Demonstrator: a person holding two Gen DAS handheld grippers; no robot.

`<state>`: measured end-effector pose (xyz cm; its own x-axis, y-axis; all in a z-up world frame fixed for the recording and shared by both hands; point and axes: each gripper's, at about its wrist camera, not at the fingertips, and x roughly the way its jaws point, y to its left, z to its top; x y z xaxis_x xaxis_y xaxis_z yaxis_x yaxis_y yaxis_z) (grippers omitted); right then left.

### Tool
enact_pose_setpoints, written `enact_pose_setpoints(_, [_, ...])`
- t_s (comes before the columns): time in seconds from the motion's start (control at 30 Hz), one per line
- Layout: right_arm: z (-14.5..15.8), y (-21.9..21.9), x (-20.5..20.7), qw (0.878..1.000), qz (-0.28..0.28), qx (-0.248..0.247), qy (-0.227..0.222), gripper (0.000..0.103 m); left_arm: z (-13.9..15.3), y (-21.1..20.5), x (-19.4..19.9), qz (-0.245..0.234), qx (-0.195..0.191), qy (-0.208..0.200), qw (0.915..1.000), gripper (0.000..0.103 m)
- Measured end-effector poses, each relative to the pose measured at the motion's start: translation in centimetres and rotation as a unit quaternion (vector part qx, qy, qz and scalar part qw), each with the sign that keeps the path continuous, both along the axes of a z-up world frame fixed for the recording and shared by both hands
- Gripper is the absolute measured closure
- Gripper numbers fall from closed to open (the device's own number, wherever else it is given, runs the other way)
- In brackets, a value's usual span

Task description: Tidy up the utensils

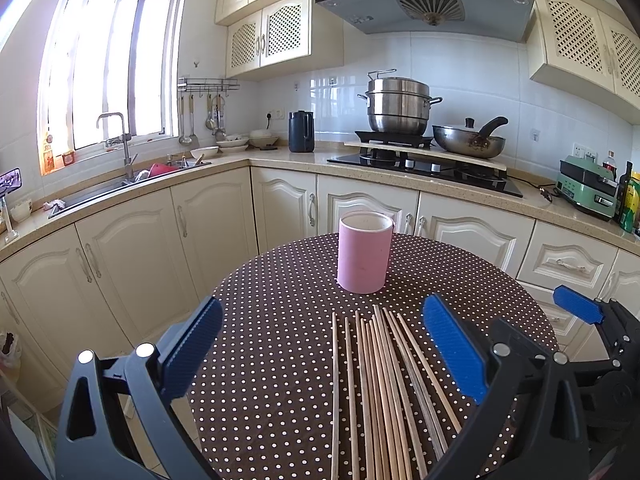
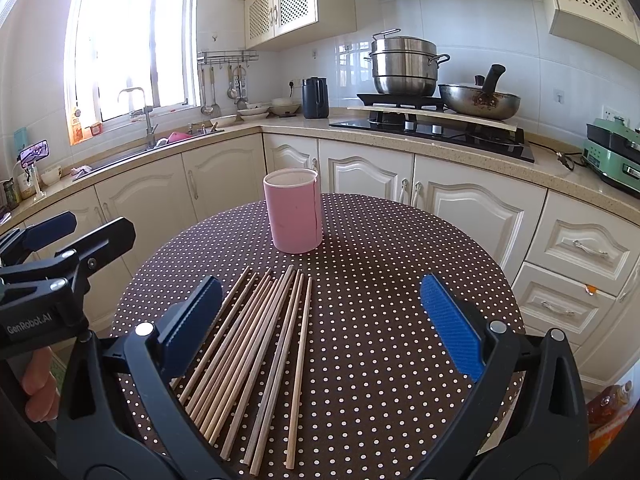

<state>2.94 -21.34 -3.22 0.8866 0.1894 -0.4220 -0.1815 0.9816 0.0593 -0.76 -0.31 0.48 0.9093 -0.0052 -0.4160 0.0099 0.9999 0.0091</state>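
Several wooden chopsticks (image 1: 380,384) lie side by side on the round brown polka-dot table (image 1: 280,300); they also show in the right wrist view (image 2: 256,352). A pink cylindrical holder (image 1: 364,252) stands upright and empty-looking behind them, also in the right wrist view (image 2: 294,210). My left gripper (image 1: 324,352) is open and empty, hovering above the chopsticks. My right gripper (image 2: 320,324) is open and empty, above the chopsticks' right side. The right gripper's finger (image 1: 578,304) shows at the right edge of the left wrist view. The left gripper body (image 2: 60,264) shows at the left of the right wrist view.
Cream kitchen cabinets (image 1: 224,220) and a counter run behind the table. A sink with a faucet (image 1: 120,136) is at the left, a stove with a steel pot (image 1: 400,104) and a pan (image 1: 468,140) at the back, a green appliance (image 1: 588,188) at the right.
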Motion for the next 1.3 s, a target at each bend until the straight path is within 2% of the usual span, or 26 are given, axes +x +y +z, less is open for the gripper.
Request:
enact_pose_setpoints(0.43, [-0.2,0.3,-0.1,1.000,0.001,0.000,0.004,0.006,-0.1,-0.1,0.1,-0.002,0.001,0.004,1.0000,0.004])
enact_pose_setpoints(0.67, [-1.0,0.6,0.7,1.000,-0.005,0.000,0.026,0.006,-0.8,0.0,1.0,-0.005,-0.003,0.027,0.9996,0.004])
enact_pose_setpoints(0.97, [-3.7,0.3,3.1,0.994,-0.028,0.001,0.102,0.006,-4.1,0.8,3.9,0.001,-0.013,0.122,0.9924,0.004])
enact_pose_setpoints(1.17, [-5.8,0.2,4.4,0.988,-0.037,-0.003,0.149,0.006,-7.2,1.5,5.9,0.000,-0.026,0.199,0.9798,0.004])
enact_pose_setpoints(1.3, [-7.3,0.4,5.3,0.982,-0.046,-0.015,0.183,0.006,-9.2,1.9,7.1,-0.003,-0.034,0.249,0.9679,0.004])
